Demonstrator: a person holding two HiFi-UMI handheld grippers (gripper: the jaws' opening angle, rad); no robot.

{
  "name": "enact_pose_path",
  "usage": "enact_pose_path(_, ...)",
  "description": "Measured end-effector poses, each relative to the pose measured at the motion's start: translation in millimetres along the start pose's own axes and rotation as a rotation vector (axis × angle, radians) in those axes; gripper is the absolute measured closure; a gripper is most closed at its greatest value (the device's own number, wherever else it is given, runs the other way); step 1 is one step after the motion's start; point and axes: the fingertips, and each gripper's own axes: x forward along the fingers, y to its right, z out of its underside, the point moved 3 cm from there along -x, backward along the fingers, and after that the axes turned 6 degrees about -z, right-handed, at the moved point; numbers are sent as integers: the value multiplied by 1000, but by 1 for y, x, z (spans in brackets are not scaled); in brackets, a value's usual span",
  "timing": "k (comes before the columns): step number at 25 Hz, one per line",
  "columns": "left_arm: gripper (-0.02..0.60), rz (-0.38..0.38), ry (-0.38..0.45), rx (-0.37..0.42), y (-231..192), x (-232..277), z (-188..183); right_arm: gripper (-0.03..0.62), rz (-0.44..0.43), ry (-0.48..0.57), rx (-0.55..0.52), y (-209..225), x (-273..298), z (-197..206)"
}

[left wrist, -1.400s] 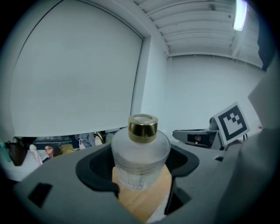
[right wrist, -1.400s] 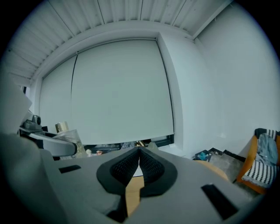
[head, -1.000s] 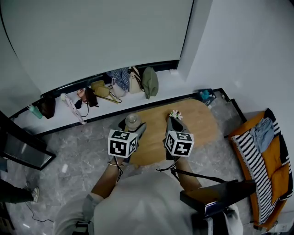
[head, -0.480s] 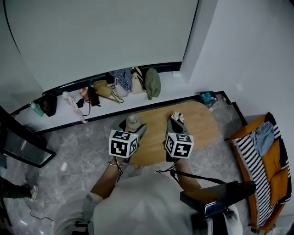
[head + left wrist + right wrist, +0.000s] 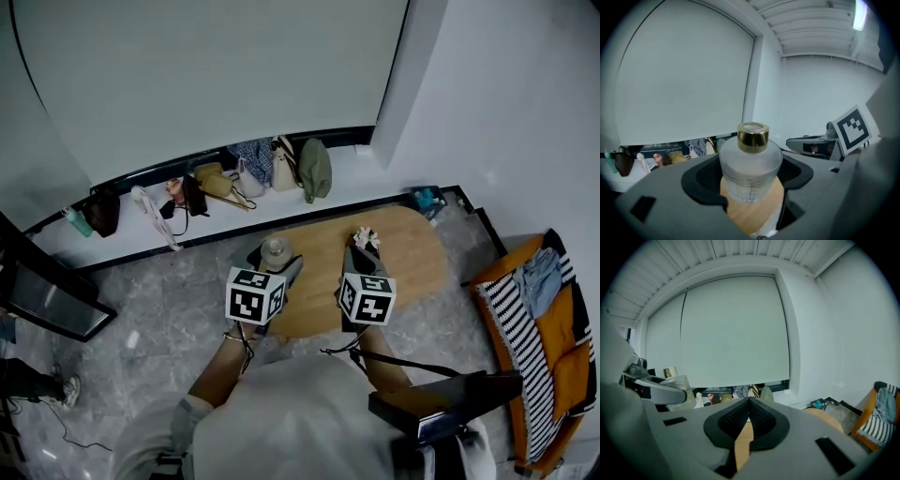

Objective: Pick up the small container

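The small container [image 5: 750,164], a frosted glass bottle with a gold collar on its neck, stands upright between the fingers [image 5: 705,180] of the left gripper [image 5: 272,262]. The dark pads press on the two sides of its round body, so these fingers are clamped on it. Its long axis is vertical and crosses the line of the fingers, with the neck rising above them.

In the head view the bottle sits over the left end of the wooden table [image 5: 412,253], near the far edge. In the left gripper view some wood shows under its base. I judge that it is already lifted clear of the table, but the gap itself is not plain to see. The next move seems to need only a steady, level hold so that the bottle does not tip.

The right gripper [image 5: 749,411] is just beside it on the right, over the middle of the table. Its fingers [image 5: 733,420] are together and hold nothing. A small pale flower-like thing [image 5: 364,236] shows at its tip in the head view. I cannot tell whether it touches the gripper.

Against the earlier pictures, little differs. The whole view has slid a bit, and the bottle and both grippers keep almost the same place over the table.
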Motion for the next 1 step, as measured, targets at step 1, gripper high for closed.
enact_pose_path(1,241,1,0,-1,1,0,1,571,0,-1,-1,0,0,1)
